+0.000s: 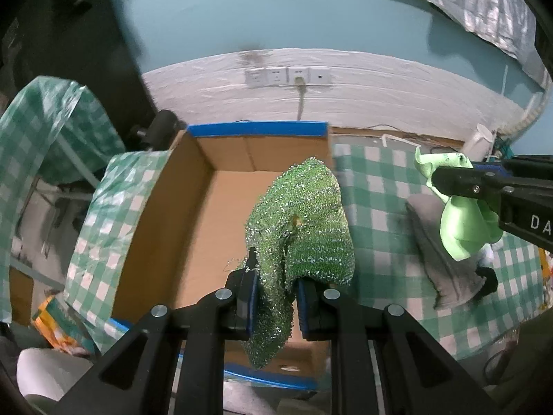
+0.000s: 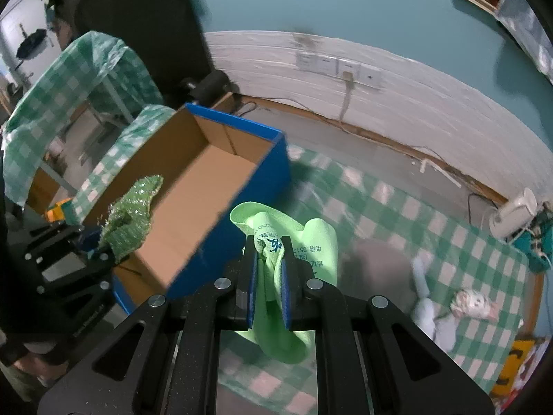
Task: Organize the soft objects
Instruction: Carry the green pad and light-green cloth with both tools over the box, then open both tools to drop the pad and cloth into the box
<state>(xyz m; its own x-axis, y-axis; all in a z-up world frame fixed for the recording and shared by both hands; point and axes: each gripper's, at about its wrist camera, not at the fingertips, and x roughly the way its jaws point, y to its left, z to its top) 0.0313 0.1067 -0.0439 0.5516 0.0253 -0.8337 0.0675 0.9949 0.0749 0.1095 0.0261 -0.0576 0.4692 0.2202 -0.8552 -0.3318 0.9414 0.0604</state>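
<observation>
Glittery green mesh scourer [image 1: 304, 221], limp and light, hangs pinched by a fold in the left gripper [image 1: 276, 269] above the open cardboard box [image 1: 193, 186]; the right gripper [image 2: 269, 252] clamps a soft lime cloth [image 2: 297, 242] beside it.

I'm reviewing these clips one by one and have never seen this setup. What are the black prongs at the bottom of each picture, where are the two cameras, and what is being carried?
The black prongs are hand-held two-finger grippers, one in each of a person's hands; there is no robot arm. Each picture comes from a wide-angle camera mounted on one gripper, looking forward along its fingers.

In the left wrist view, the left gripper is shut on a sparkly green scrubbing cloth, held over an open cardboard box with blue outer walls. In the right wrist view, the right gripper is shut on a light green cloth with printed writing.

Both hang above a green-and-white checked tablecloth. On it lie a grey cloth and a small plush toy, not yet picked up. The box looks empty inside.
</observation>
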